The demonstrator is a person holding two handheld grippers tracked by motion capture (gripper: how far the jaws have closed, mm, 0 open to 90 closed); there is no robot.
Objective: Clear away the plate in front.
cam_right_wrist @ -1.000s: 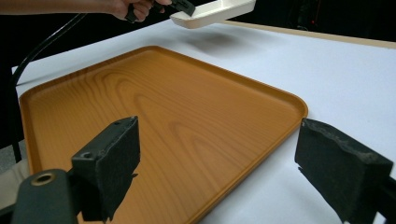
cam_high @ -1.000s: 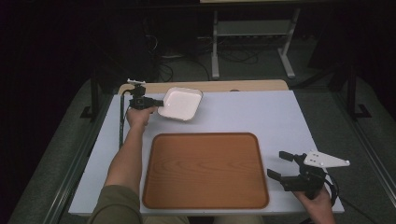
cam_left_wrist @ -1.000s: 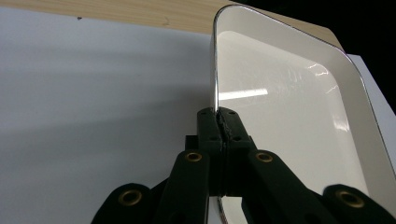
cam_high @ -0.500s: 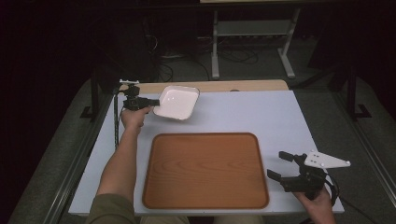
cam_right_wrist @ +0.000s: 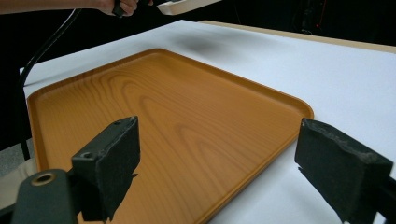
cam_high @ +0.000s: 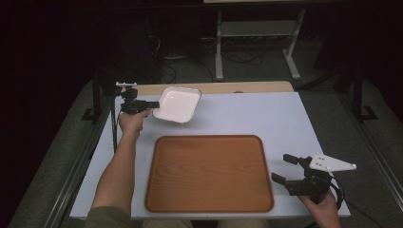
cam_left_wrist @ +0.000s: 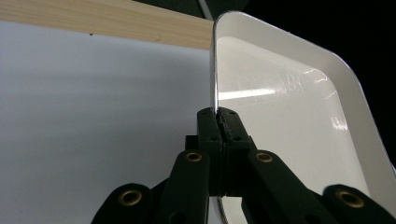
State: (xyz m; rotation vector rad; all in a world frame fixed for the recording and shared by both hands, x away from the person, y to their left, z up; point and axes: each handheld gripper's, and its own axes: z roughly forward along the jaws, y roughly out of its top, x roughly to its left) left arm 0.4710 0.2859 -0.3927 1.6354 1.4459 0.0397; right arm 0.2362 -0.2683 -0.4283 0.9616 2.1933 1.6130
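My left gripper [cam_high: 154,104] is closed on the near-left rim of the white dish [cam_high: 177,104], and in the left gripper view I see the two black jaws pinched tight on the thin edge of the dish [cam_left_wrist: 299,116], with the rim standing between the pads. The dish is held at the far left part of the white table [cam_high: 247,114], close to the wooden strip [cam_high: 223,88] along the far edge. In the right gripper view the dish [cam_right_wrist: 187,5] is in the air above the table surface, and a soft shadow lies under it on the white top. The dish looks tilted a little, its far side higher. The wooden tray [cam_high: 209,173] lies flat in the middle of the near side of the table, well apart from the dish, and nothing is on it. My right gripper [cam_high: 287,170] rests at the near right corner, just beside the right edge of the tray, and its jaws stand wide open with nothing between them; in its own view the tray [cam_right_wrist: 154,130] lies just ahead of them.
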